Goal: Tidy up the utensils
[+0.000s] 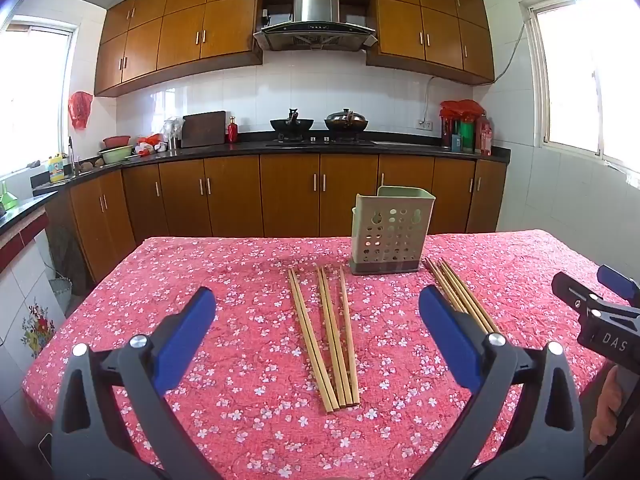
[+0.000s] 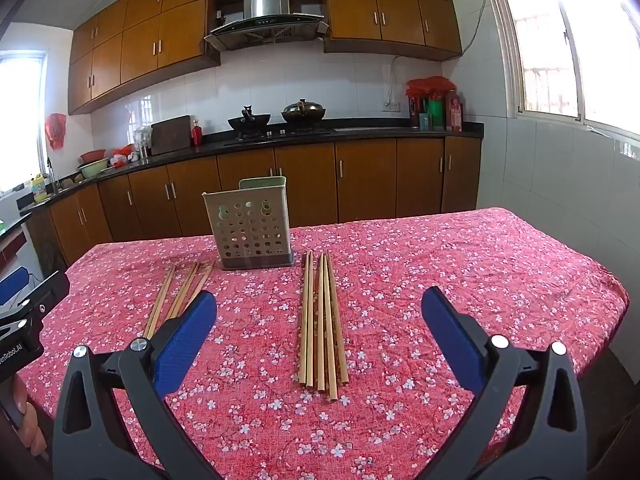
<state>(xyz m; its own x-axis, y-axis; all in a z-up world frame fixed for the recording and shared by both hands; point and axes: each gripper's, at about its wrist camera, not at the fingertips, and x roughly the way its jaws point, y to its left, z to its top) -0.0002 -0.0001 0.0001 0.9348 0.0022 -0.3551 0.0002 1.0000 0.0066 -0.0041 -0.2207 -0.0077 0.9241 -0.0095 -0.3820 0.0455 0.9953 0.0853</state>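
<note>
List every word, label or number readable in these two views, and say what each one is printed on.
"DAS" in white letters on the black body of the right gripper, at the right edge of the left wrist view.
"enRobot.AI" on the black body of the left gripper, at the left edge of the right wrist view; its start is cut off by the frame.
Labels on the red bottles and the yellow bottle on the counter: too small to read.

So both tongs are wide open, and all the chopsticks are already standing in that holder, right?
Not quite. Both tongs, left and right, are open, but the chopsticks lie flat on the tablecloth in two bundles, either side of the holder. The right wrist view shows it.
</note>
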